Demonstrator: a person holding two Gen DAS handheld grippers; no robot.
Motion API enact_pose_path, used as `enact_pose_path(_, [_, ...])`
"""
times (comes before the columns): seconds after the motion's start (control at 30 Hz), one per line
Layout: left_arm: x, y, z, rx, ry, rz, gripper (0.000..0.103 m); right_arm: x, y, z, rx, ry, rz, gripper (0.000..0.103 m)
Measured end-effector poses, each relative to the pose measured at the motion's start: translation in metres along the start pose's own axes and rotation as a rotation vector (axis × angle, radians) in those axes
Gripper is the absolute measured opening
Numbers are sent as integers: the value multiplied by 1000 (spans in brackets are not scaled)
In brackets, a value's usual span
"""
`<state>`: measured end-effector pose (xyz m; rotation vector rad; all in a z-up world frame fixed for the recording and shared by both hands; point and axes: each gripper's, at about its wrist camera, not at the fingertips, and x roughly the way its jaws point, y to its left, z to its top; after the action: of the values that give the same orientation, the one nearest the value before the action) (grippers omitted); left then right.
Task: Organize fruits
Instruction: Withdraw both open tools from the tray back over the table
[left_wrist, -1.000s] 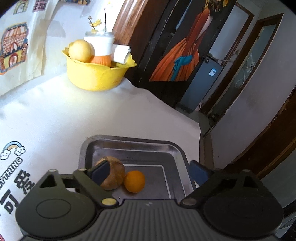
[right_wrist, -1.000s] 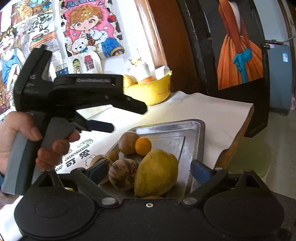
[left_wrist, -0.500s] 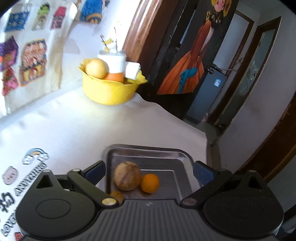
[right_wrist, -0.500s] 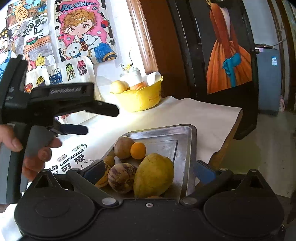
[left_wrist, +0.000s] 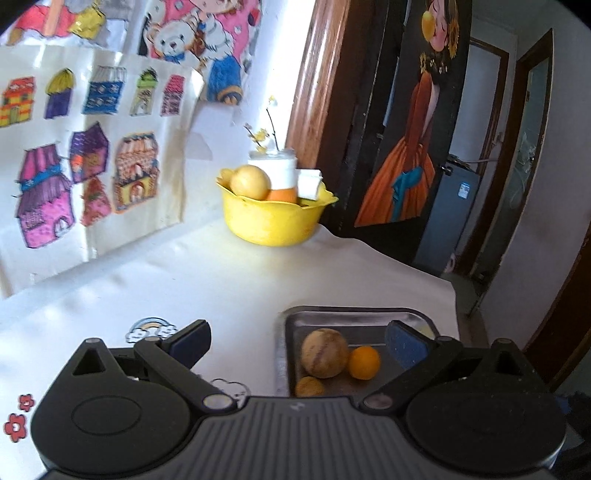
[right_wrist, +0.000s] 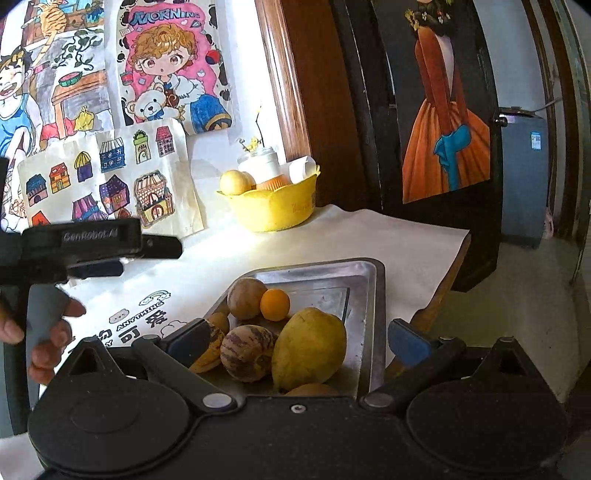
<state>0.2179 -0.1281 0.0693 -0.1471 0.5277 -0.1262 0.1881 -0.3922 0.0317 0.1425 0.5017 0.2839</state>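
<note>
A steel tray (right_wrist: 365, 288) on the white tablecloth holds several fruits: a yellow mango (right_wrist: 309, 349), a striped round fruit (right_wrist: 245, 352), a brown round fruit (right_wrist: 245, 297), a small orange (right_wrist: 274, 304) and a banana (right_wrist: 208, 356). In the left wrist view the tray (left_wrist: 351, 314) shows the brown fruit (left_wrist: 324, 352) and the orange (left_wrist: 364, 362). My left gripper (left_wrist: 295, 341) is open and empty, above the tray's left edge; it also shows in the right wrist view (right_wrist: 110, 258). My right gripper (right_wrist: 295, 338) is open and empty, just before the tray's near end.
A yellow bowl (left_wrist: 273, 221) with a yellow fruit (left_wrist: 250, 182), a white jar and a paper roll stands at the back by the wall. Drawings hang on the wall. The table's right edge (right_wrist: 439, 288) drops to the floor beside the tray.
My left gripper has risen and drawn back to the left, off the tray's fruits. The right gripper has pulled back slightly. The fruits have not moved.
</note>
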Motion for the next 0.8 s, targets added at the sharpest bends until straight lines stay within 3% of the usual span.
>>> enact_pose_path(0.8, [-59,26,-51,17,-125,153,103,-38,51,-18,-121,-156,-104,102])
